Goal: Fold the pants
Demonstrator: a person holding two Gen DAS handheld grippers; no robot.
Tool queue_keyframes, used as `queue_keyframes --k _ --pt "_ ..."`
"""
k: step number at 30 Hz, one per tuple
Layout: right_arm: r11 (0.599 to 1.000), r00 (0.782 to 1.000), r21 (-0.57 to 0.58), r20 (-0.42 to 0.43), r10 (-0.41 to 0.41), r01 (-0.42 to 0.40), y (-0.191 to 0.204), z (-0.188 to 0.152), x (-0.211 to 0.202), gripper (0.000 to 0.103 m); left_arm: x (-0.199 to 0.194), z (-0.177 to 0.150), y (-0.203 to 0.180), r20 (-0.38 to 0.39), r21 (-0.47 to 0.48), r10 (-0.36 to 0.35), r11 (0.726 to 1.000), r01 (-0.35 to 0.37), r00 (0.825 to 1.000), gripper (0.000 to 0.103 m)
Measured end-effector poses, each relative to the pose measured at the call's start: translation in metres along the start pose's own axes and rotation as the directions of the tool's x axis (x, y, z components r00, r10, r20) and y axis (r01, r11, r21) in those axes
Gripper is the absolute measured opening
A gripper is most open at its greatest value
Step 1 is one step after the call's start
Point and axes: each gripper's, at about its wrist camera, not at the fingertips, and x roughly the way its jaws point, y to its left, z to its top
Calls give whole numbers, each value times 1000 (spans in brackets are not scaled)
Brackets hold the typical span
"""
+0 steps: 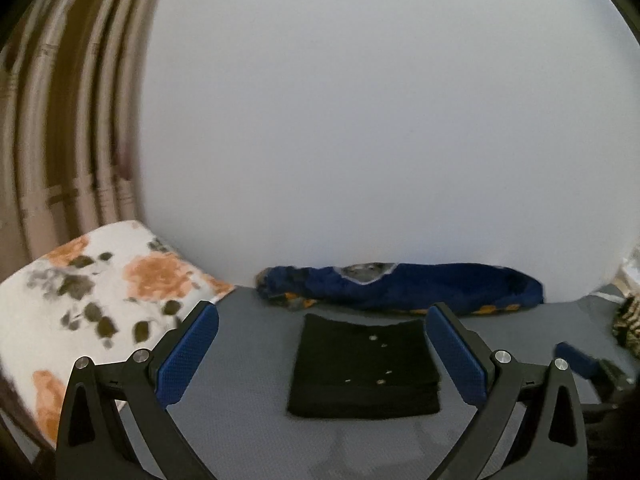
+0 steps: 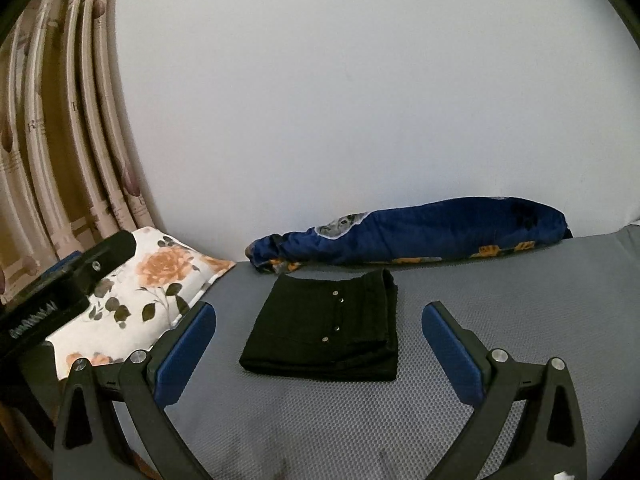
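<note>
Your left gripper (image 1: 322,344) and right gripper (image 2: 318,340) are both spread wide and empty. The folded pants (image 2: 326,326) lie flat ahead between the fingers, untouched. Bare grey mattress (image 2: 500,280) surrounds them; a blue bundle (image 2: 420,232) lies just beyond.

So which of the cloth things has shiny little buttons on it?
The folded black pants on the grey surface; silver studs dot them. The flowered pillow and blue bundle have none.

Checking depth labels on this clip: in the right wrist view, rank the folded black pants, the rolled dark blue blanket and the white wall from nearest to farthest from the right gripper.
1. Folded black pants: just ahead of the open right gripper, on the grey mattress.
2. Rolled dark blue blanket: behind the pants, along the mattress's far edge.
3. White wall: behind the blanket.
</note>
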Motion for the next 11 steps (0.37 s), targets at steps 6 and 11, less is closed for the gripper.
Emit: queue_keyframes --k 6,11 --pt "1000 999 -27 -33 13 -14 15 -7 6 103 8 -14 32 -77 -82 -31 996 25 997 103" --pt "995 994 -86 -93 50 -58 52 -16 33 103 25 -33 76 -130 -122 50 990 -66 990 103"
